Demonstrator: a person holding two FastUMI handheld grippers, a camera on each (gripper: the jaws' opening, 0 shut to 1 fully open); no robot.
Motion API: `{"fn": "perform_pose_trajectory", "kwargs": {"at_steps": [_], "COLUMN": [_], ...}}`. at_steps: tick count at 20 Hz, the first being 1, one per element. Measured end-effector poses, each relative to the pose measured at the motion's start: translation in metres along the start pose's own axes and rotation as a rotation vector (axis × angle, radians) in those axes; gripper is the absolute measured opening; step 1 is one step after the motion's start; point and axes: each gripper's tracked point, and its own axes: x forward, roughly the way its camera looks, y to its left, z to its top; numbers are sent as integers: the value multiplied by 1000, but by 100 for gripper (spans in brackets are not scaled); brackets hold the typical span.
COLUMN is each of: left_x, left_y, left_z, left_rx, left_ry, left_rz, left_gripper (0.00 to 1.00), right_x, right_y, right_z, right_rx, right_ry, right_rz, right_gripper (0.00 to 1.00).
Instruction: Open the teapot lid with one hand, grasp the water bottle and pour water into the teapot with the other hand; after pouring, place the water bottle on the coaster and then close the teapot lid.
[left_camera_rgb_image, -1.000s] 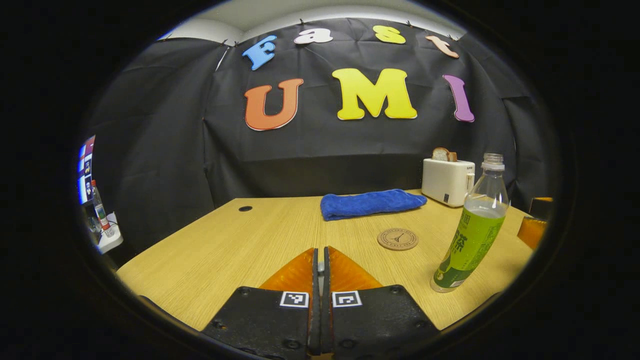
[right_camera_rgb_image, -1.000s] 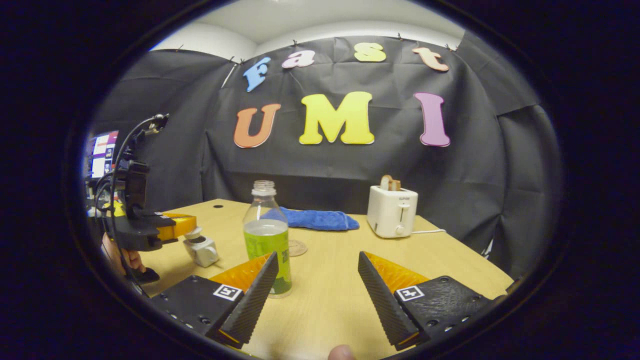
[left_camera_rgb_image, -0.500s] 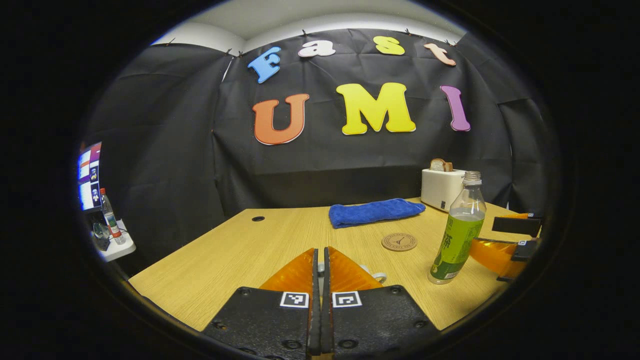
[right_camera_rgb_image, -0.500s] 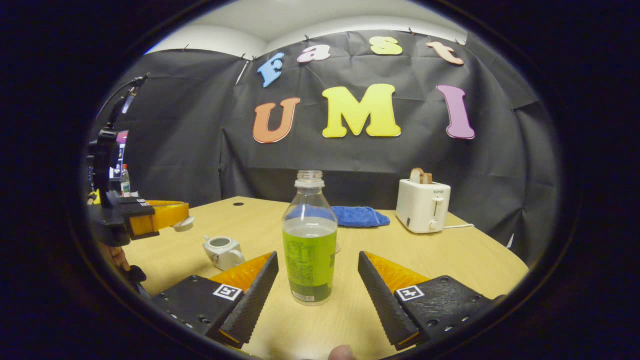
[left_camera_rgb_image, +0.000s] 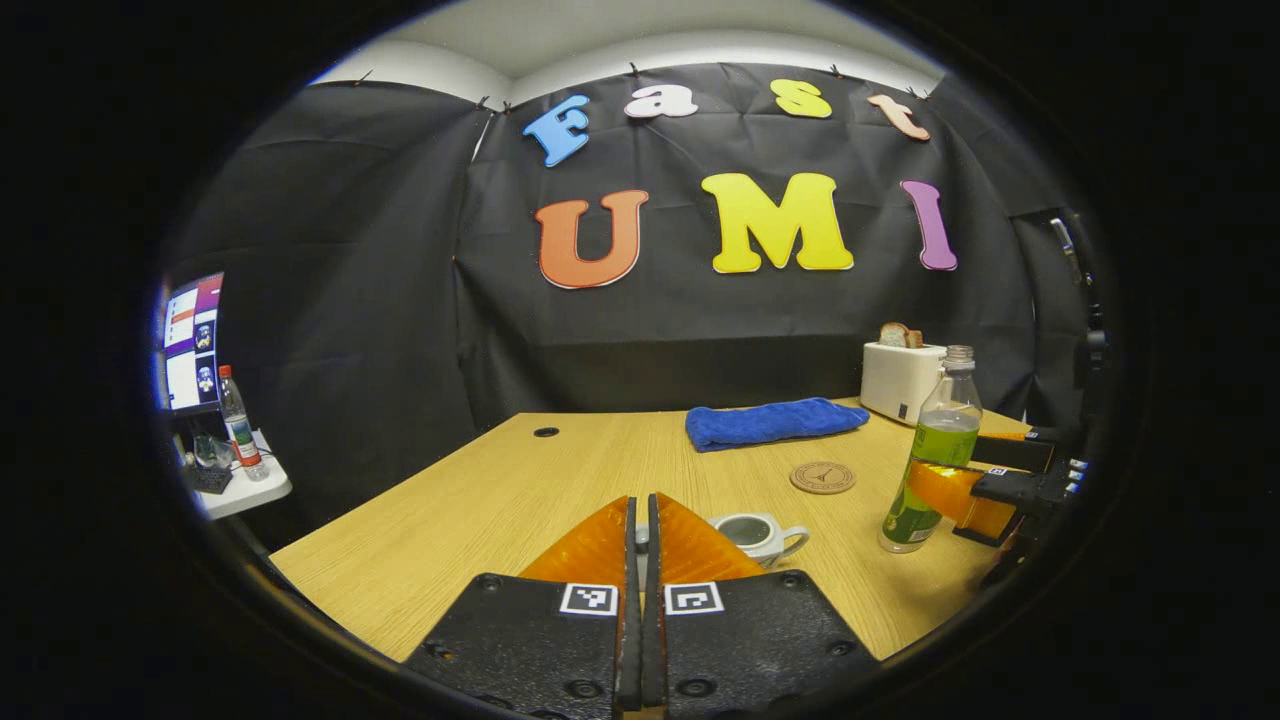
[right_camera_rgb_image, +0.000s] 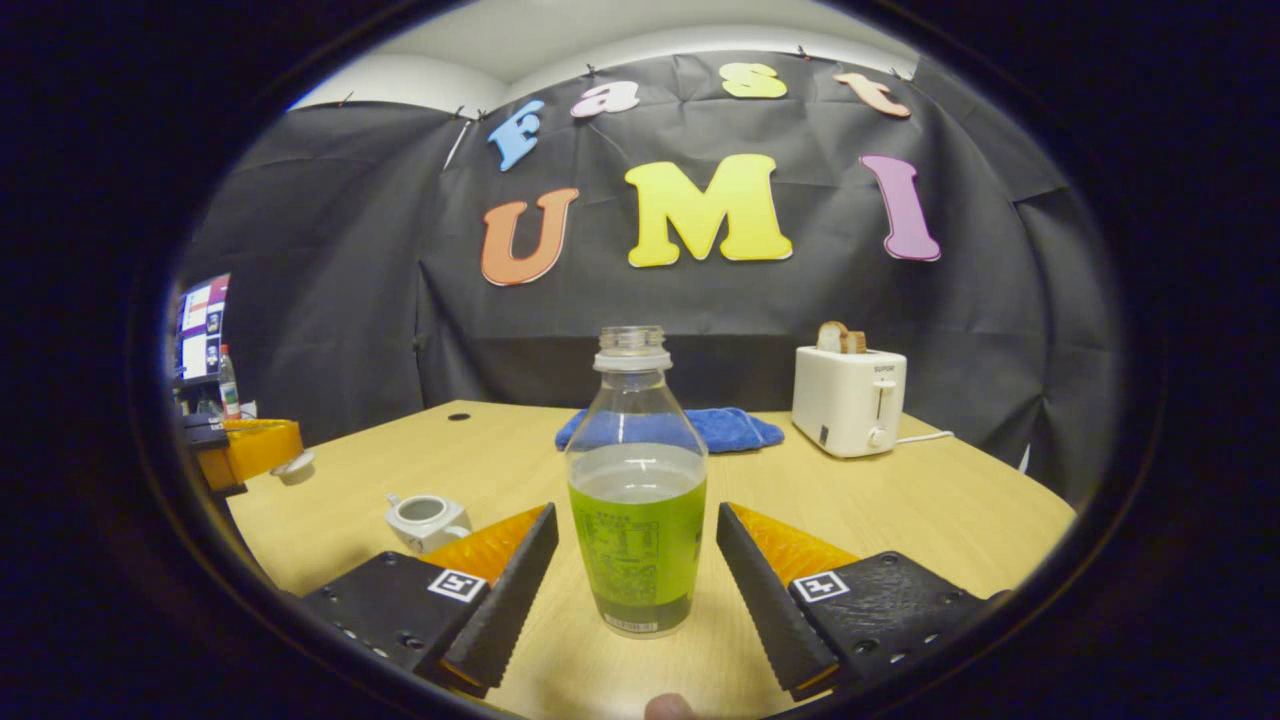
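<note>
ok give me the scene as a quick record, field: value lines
teapot: on the table, lid off, opening bare
lid: held off the pot in the left gripper
left gripper jaws: shut on the lid
water bottle: upright on the table, uncapped, part full
right gripper: jaws open either side of the bottle, not yet pressing
coaster: bare, beyond the teapot
also there: blue towel, toaster

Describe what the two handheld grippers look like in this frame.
The left gripper and the right gripper share one build: matte black, blocky bodies dotted with recessed screws. Each half carries a small square black-and-white marker near its front edge. The jaws are wedge-shaped and taper to points. On the right gripper their inner faces are finely ribbed.
</note>
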Motion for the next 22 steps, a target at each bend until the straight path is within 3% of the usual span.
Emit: {"fn": "perform_pose_trajectory", "kwargs": {"at_steps": [2,4,8,18,22], "left_x": [-1,-2,-3,-4,-2], "left_y": [3,6,11,21,32], "left_z": [-2,-4,-5,-8,-10], "left_rx": [-7,-10,-14,-10,-12], "left_ry": [1,1,-5,-14,-23], "left_rz": [2,1,-6,-24,-14], "left_gripper": [3,3,3,4,4], "right_x": [1,1,2,32,44], "right_y": [2,2,9,23,28], "right_z": [-3,-3,8,34,32], "right_rx": [0,-5,-105,-810,-1023], "right_ry": [9,17,22,44,26], "right_rz": [-7,-15,3,7,5], "right_gripper": [91,76,71,71,71]}}
